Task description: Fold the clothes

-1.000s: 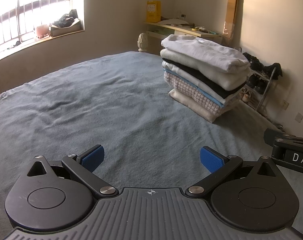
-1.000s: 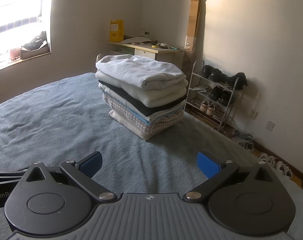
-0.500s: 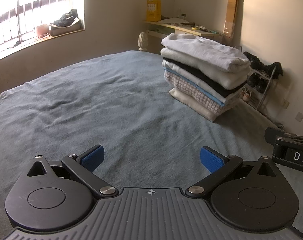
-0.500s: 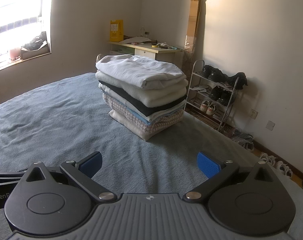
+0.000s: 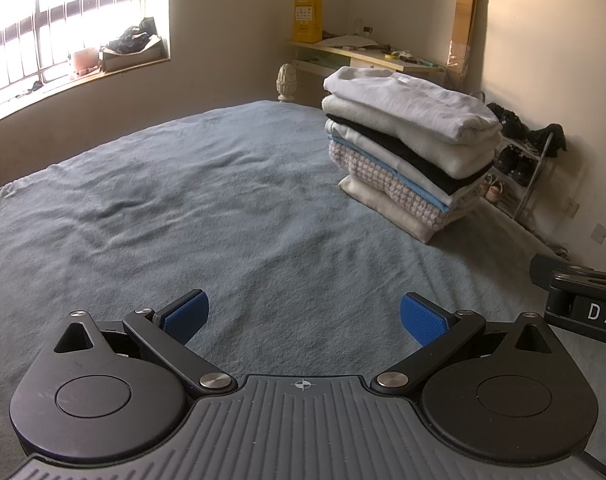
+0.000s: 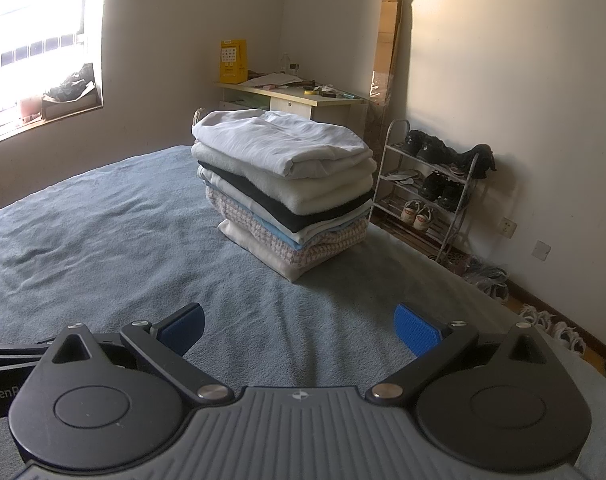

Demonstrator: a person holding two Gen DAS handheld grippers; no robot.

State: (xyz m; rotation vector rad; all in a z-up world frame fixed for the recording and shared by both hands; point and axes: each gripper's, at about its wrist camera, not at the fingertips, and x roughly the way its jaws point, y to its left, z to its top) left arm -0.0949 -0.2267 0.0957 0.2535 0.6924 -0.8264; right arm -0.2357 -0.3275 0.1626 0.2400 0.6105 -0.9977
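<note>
A stack of several folded garments (image 5: pixel 411 148) (image 6: pixel 287 184), white on top with cream, black, light blue and checked layers below, sits on the blue-grey bed cover (image 5: pixel 183 208) (image 6: pixel 103 232) near its far right side. My left gripper (image 5: pixel 303 316) hovers low over the bare cover, open, with nothing between its blue pads; the stack lies ahead and to its right. My right gripper (image 6: pixel 299 328) is open too and holds nothing, with the stack straight ahead. The right gripper's body (image 5: pixel 583 304) shows at the left wrist view's right edge.
A metal shoe rack (image 6: pixel 431 192) with shoes stands against the right wall beyond the bed edge. A desk (image 6: pixel 295 96) with a yellow box (image 6: pixel 233 61) and a tall cardboard box (image 6: pixel 387 40) fill the far corner. A bright window (image 5: pixel 63 32) with a cluttered sill is at left.
The left wrist view has shifted very slightly, with the stack sitting a touch lower in frame. Both grippers stay open and the stack has not moved.
</note>
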